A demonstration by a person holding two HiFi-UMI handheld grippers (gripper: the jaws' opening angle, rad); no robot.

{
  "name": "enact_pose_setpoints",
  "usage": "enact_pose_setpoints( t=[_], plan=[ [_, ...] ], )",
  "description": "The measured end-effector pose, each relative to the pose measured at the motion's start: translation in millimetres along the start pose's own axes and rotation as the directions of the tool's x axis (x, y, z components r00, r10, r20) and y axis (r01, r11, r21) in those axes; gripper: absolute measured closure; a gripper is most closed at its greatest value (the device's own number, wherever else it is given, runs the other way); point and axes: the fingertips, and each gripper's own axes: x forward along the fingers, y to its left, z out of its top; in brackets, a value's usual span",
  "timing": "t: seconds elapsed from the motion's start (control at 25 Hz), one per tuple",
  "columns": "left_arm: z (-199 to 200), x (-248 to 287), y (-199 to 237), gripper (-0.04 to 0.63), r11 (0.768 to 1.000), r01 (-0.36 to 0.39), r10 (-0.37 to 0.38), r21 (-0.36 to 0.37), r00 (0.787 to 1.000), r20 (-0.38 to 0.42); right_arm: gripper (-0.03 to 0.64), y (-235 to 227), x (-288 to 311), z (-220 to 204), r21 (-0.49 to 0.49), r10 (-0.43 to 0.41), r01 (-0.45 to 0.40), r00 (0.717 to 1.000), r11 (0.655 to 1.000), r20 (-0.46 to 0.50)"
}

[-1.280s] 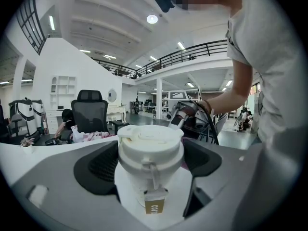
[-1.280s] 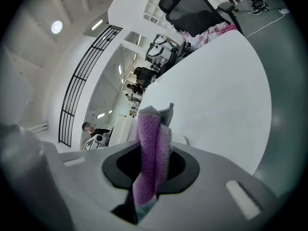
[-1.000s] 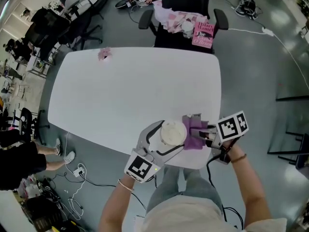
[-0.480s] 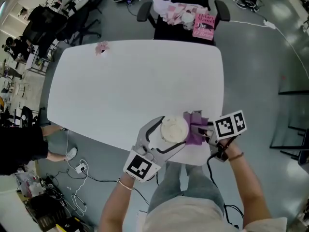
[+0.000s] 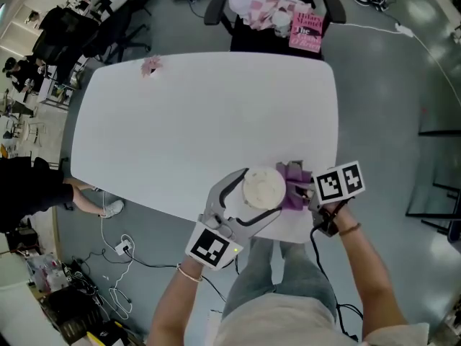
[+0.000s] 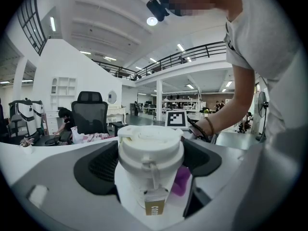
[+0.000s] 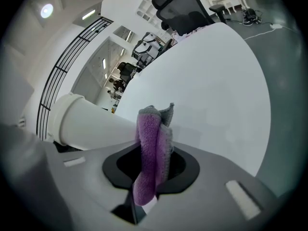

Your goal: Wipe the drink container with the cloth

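Note:
A white lidded drink cup (image 5: 262, 187) stands near the front edge of the white table (image 5: 202, 121). My left gripper (image 5: 248, 193) is closed around it; in the left gripper view the cup (image 6: 150, 167) fills the space between the jaws, a small tag hanging on its front. My right gripper (image 5: 308, 192) is shut on a folded purple cloth (image 5: 294, 189), which presses on the cup's right side. In the right gripper view the cloth (image 7: 151, 153) stands up between the jaws against the cup's wall (image 7: 91, 126). A bit of purple cloth (image 6: 180, 182) shows behind the cup.
A small pink thing (image 5: 150, 65) lies at the table's far left corner. A black chair (image 5: 274, 13) with pink fabric and a magazine stands behind the far edge. Office chairs and cables crowd the floor at the left; the table edge runs just below the cup.
The right gripper with the cloth has slid down along the cup's right side. The left gripper and cup have stayed in place.

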Motion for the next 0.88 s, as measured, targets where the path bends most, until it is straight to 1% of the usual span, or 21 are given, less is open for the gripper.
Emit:
enact_pose_setpoints(
  t=[0.2, 0.52, 0.6, 0.72, 0.88],
  plan=[
    [-0.9, 0.3, -0.2, 0.172, 1.000, -0.003, 0.003, -0.001, 1.000, 0.005, 0.552, -9.4, 9.6, -2.8, -0.053, -0.082, 0.080, 0.996, 0.995, -0.024],
    [-2.8, -1.2, 0.8, 0.172, 1.000, -0.006, 0.006, 0.003, 1.000, 0.007, 0.552, -14.4, 16.1, -4.2, -0.032, -0.102, 0.102, 0.994, 0.994, -0.023],
    [-3.9, -1.0, 0.7, 0.172, 1.000, -0.006, 0.006, 0.005, 1.000, 0.001, 0.552, -13.2, 12.4, -5.5, -0.016, -0.098, 0.098, 0.995, 0.995, -0.009],
    [-4.7, -0.4, 1.3, 0.172, 1.000, -0.008, 0.008, 0.007, 1.000, -0.003, 0.552, -7.3, -3.0, -9.7, 0.029, -0.068, 0.067, 0.997, 0.997, 0.028],
    [-6.1, -1.3, 1.9, 0.172, 1.000, -0.026, 0.026, 0.003, 1.000, -0.006, 0.552, 10.4, -33.8, -15.3, 0.071, -0.018, 0.009, 0.991, 0.997, 0.129]
  ],
)
